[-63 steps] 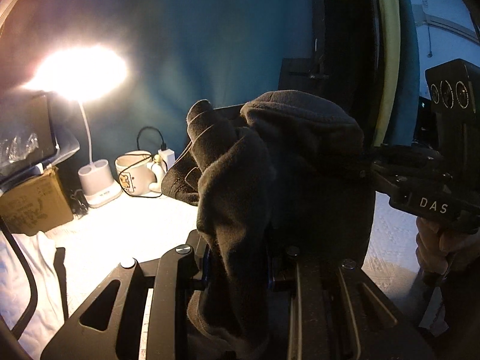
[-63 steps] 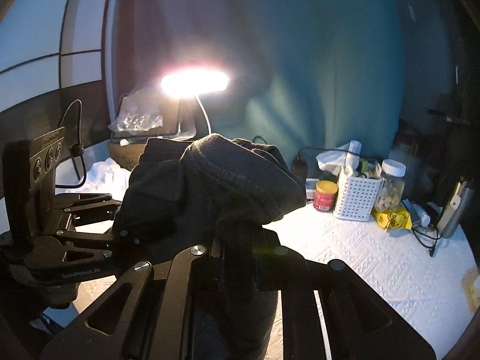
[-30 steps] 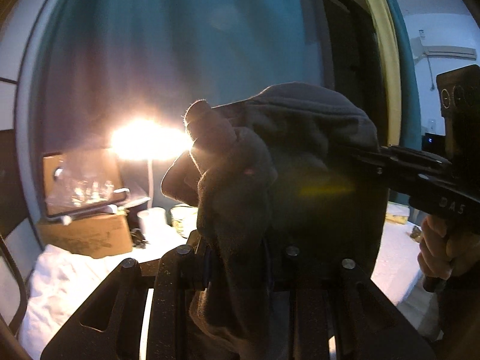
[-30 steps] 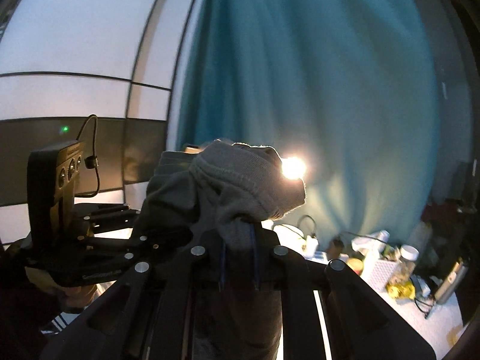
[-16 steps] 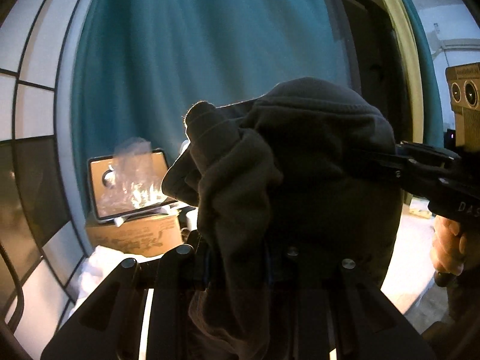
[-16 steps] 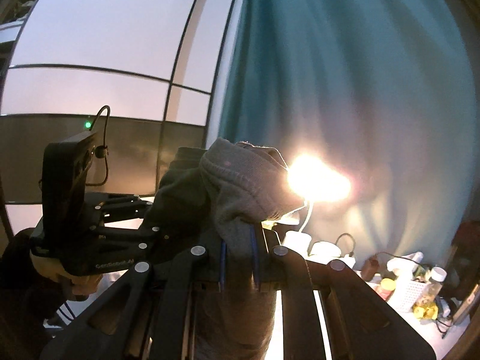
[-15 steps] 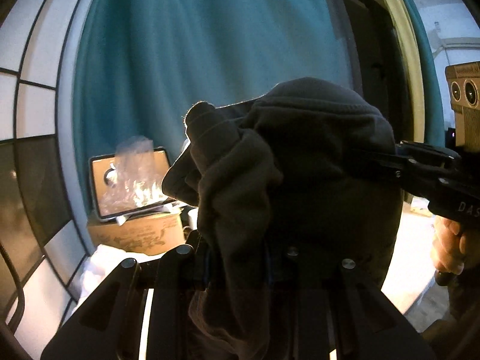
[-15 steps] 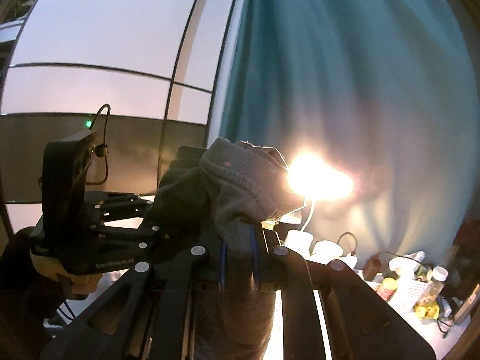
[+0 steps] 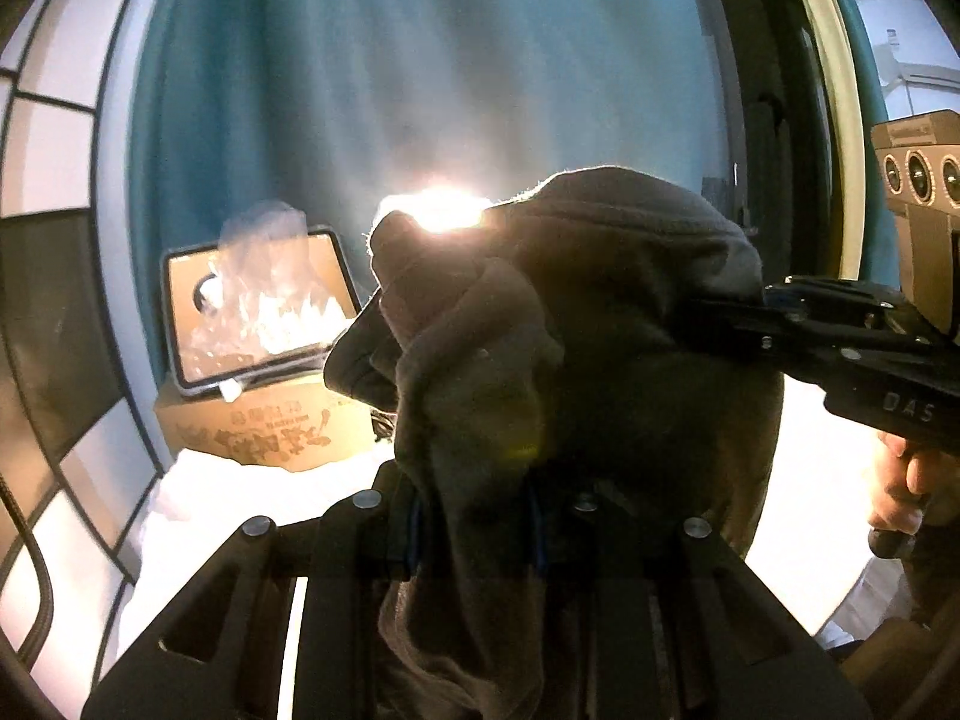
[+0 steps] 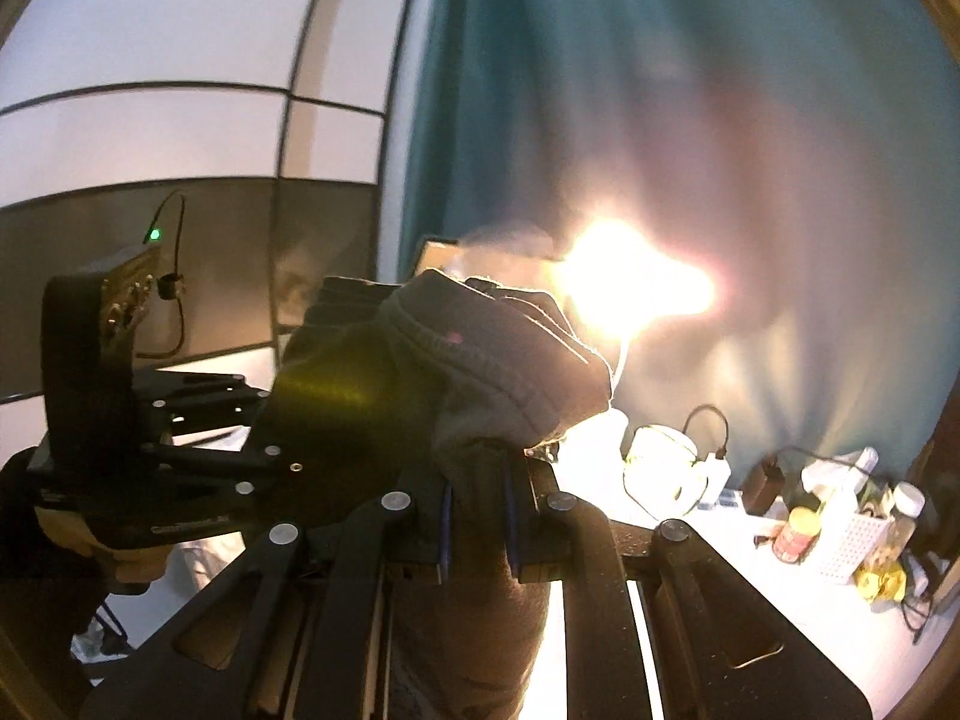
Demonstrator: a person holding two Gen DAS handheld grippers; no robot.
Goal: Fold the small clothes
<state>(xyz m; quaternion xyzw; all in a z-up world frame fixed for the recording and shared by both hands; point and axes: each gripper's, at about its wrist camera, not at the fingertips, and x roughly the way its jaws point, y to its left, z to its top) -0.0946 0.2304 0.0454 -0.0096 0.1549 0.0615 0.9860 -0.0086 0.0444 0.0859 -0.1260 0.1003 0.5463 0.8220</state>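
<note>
A dark grey knitted garment hangs in the air between both grippers, bunched over their tips. My left gripper is shut on a thick fold of it, and cloth hangs down past the jaws. In the right wrist view the same garment is pinched by my right gripper, shut on its ribbed edge. The right gripper's body reaches in from the right of the left wrist view, held by a hand. The left gripper's body shows at the left of the right wrist view. The fingertips are hidden by cloth.
A lit desk lamp glares behind the garment. A white-covered table carries a mug, a white basket, jars and cables. A cardboard box with a tablet stands at the left. A teal curtain is behind.
Both grippers have swung sideways and dipped with the garment still held. The lamp now sits behind the garment's top edge in the left wrist view, and more of the table shows.
</note>
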